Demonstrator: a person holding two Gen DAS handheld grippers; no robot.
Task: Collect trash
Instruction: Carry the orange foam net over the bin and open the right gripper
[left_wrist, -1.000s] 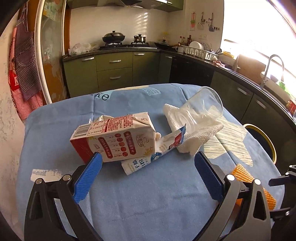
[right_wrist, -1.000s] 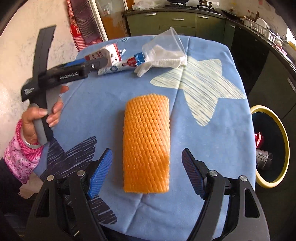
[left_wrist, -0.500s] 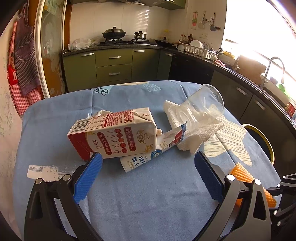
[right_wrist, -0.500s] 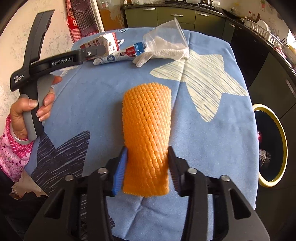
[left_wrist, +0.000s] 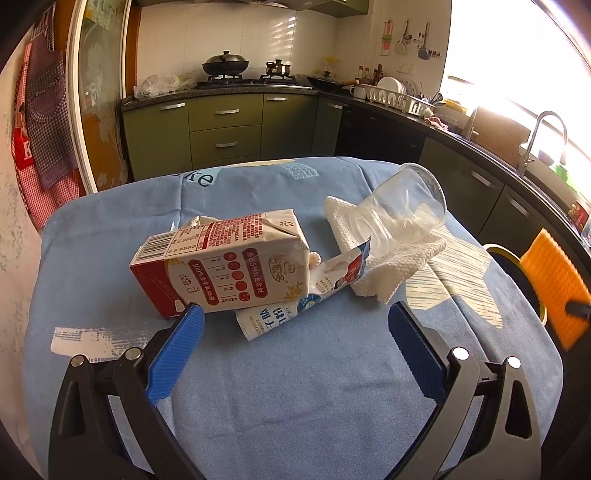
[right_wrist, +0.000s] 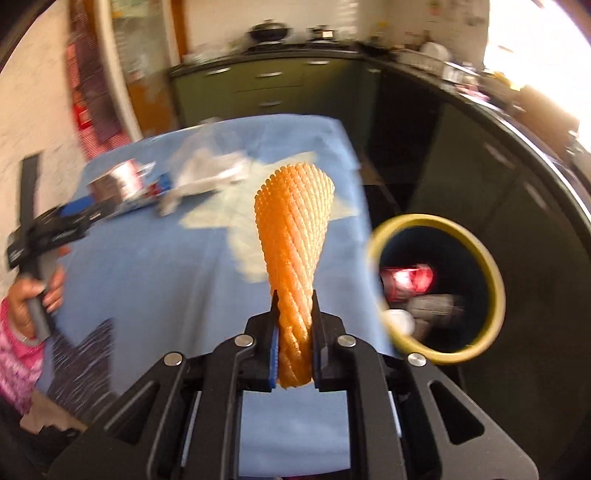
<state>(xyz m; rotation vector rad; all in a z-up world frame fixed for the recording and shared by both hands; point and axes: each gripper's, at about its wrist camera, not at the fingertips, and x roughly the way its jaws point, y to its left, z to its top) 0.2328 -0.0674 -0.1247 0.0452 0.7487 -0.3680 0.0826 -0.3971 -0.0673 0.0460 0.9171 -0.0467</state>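
My right gripper (right_wrist: 294, 299) is closing on an orange foam net sleeve (right_wrist: 291, 236), squeezed thin between the pads and lifted off the blue tablecloth (right_wrist: 177, 280); the sleeve (left_wrist: 554, 284) also shows at the right edge of the left wrist view. A yellow-rimmed trash bin (right_wrist: 491, 273) stands to its right, below table level. My left gripper (left_wrist: 295, 325) is open, just short of a red and white milk carton (left_wrist: 225, 266), which lies on a blue and white wrapper (left_wrist: 291, 306). A clear plastic cup (left_wrist: 399, 218) lies tipped on a white paper towel (left_wrist: 384, 266).
The trash bin (left_wrist: 498, 254) holds a red can (right_wrist: 406, 280) and other waste. Green kitchen cabinets (left_wrist: 221, 129) and a dark counter with a sink tap (left_wrist: 543, 140) ring the table. A hand (right_wrist: 33, 295) in a pink sleeve holds the left gripper.
My right gripper closed on the orange sleeve, crushed it narrow, lifted it off the cloth and swung toward the bin. The left gripper stayed put and open.
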